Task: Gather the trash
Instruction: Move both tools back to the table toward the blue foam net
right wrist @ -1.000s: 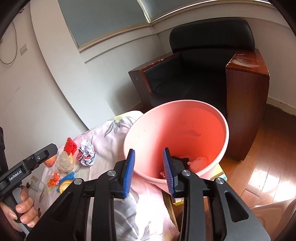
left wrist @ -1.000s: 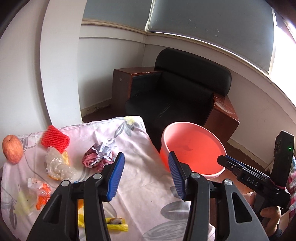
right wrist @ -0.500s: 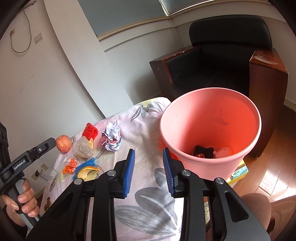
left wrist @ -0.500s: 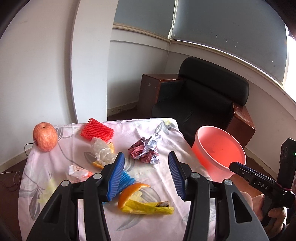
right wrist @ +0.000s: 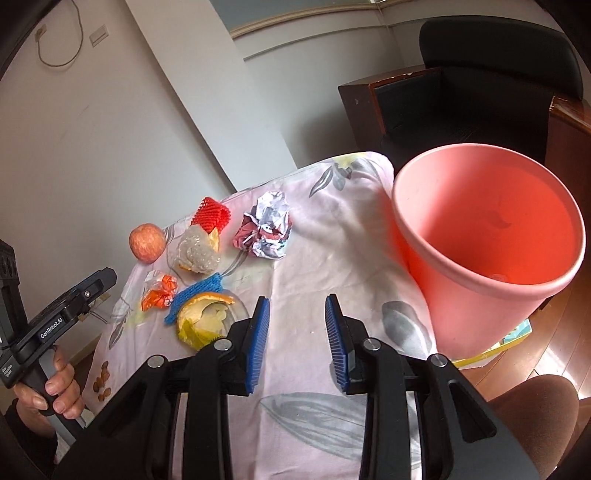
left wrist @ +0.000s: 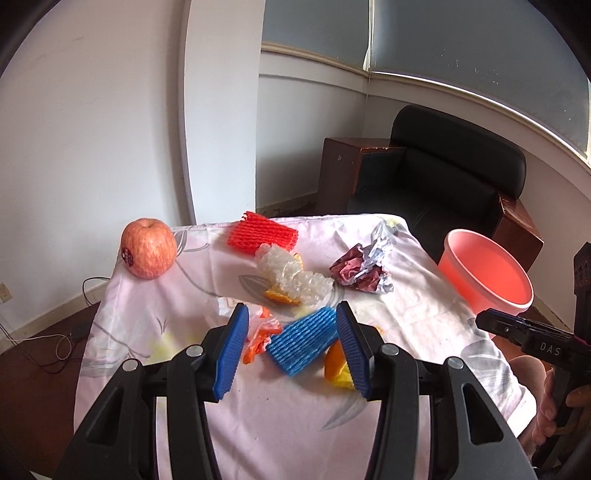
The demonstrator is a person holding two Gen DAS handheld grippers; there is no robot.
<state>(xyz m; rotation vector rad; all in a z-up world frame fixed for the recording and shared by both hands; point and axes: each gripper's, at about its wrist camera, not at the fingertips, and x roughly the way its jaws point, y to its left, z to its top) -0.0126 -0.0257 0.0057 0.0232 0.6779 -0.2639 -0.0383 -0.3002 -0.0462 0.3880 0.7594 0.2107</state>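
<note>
Trash lies scattered on the cloth-covered worktop (left wrist: 424, 317): a ribbed blue foam net (left wrist: 303, 339), a red foam net (left wrist: 262, 237), crinkled bubble wrap (left wrist: 291, 275), crumpled foil wrapper (left wrist: 364, 269), curled orange peel (right wrist: 207, 314). The smooth pink bucket (right wrist: 491, 240) stands at the cloth's three o'clock edge. Left gripper (left wrist: 291, 350) and right gripper (right wrist: 297, 339) hover with fingers apart, empty.

Likely a home sitting room: black armchair (left wrist: 454, 177), wood floor (right wrist: 569, 354), floral cloth (left wrist: 406, 325) over a table, wall socket (right wrist: 99, 35).
</note>
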